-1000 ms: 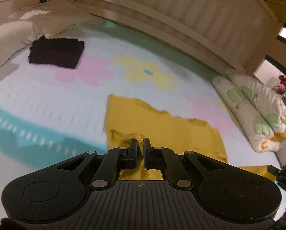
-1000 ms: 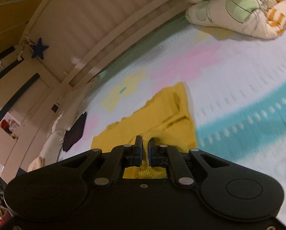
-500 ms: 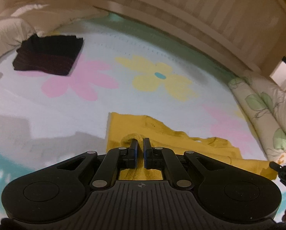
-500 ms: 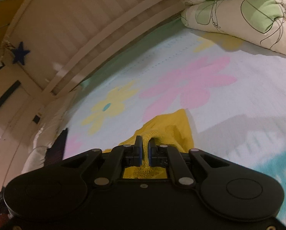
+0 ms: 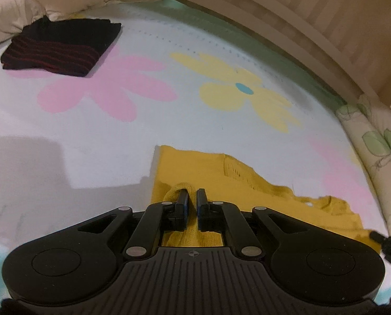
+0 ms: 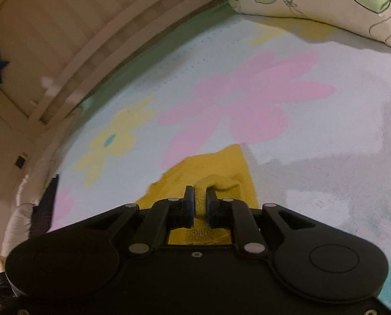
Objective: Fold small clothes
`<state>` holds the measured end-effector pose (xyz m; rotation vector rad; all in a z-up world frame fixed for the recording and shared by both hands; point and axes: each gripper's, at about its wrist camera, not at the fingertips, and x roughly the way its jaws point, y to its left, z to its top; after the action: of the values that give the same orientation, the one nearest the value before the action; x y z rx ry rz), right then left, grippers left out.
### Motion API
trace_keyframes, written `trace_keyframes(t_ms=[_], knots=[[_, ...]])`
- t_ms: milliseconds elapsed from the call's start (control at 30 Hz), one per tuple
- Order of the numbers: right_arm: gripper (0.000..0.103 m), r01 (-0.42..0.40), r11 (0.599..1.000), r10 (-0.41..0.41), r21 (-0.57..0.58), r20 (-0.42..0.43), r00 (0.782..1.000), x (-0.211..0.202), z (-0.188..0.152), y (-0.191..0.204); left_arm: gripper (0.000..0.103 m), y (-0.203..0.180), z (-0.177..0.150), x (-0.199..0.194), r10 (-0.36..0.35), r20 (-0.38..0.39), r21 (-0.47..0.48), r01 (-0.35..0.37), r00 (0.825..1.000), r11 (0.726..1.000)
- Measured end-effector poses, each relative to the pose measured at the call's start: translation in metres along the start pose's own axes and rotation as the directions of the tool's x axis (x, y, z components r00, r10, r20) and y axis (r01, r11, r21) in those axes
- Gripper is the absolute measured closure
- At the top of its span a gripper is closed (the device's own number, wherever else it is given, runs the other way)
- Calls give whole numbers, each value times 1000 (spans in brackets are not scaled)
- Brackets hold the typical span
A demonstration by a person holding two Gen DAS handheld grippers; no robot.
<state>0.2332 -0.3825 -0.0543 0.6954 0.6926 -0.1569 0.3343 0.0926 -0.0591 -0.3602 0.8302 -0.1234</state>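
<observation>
A yellow knitted garment (image 5: 214, 173) lies on the flowered bed sheet (image 5: 132, 126), folded over on itself. My left gripper (image 5: 191, 197) is shut on a pinched fold at its left near edge. In the right wrist view my right gripper (image 6: 200, 197) is shut on a raised fold of the same yellow garment (image 6: 221, 165) at its right near edge. Both grippers hold the cloth low over the sheet. The right gripper's tip also shows at the left wrist view's right edge (image 5: 387, 244).
A folded dark garment with red stripes (image 5: 61, 47) lies far left beside a cream pillow (image 5: 9, 18). A rolled floral duvet (image 6: 339, 8) lies at the right end. A slatted wooden bed rail (image 5: 287, 13) runs along the far side.
Both grippers have carried the near edge of the yellow garment forward over itself, so less cloth shows ahead of them. The cameras now sit lower and closer to the sheet.
</observation>
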Motion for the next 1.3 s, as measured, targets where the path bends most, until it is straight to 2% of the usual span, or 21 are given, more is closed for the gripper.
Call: trace_keyframes(t_ms=[200,233,267,300,333,367,467,533,600,667,733,767,967,1100,1300], knots=[[81,28,1000,-28,8,3,1000,8,-2,-14,96,6,9,9,-15,13,-20,16,1000,1000],[77,29,1000,-29,10,6,1000,8,-2,-16,91,7,11,8,-15,22,-20,15,1000,1000],[68,29,1000,-29,12,10,1000,7,-2,-17,87,8,12,5,-8,41,-19,9,999,1000],[60,31,999,-32,6,41,999,1,0,-16,75,9,13,2,1,67,-18,0,998,1000],[45,31,999,-32,6,41,999,1,0,-16,69,11,14,-3,5,92,-18,-3,996,1000],[38,30,1000,-30,1,60,998,-1,1,-15,68,12,15,-7,6,107,-18,-4,994,1000],[38,32,999,-28,-39,106,994,-14,3,-10,68,8,12,-15,33,105,20,-36,994,999],[38,33,996,-24,-83,112,993,-20,3,-4,68,-4,3,-23,35,98,111,-46,995,993],[39,22,987,-6,-158,102,995,-26,-1,5,68,-19,-10,-32,41,100,230,-63,994,971],[46,20,963,5,-267,90,996,-34,-9,16,68,-34,-29,-40,23,98,331,-55,995,942],[55,2,927,23,-376,63,998,-42,-22,27,68,-45,-49,-44,-1,63,394,-24,998,919],[57,-7,911,27,-411,43,999,-44,-28,29,68,-49,-57,-44,-5,45,412,-14,999,911],[58,-29,824,-2,-567,-54,999,-44,-64,38,68,-62,-89,-32,12,-33,480,5,999,877],[58,-27,813,-31,-582,-89,996,-36,-74,39,68,-55,-85,-20,28,-36,446,-9,999,895],[58,-18,802,-45,-598,-91,995,-22,-79,40,68,-53,-68,-9,33,-5,394,-28,999,919]])
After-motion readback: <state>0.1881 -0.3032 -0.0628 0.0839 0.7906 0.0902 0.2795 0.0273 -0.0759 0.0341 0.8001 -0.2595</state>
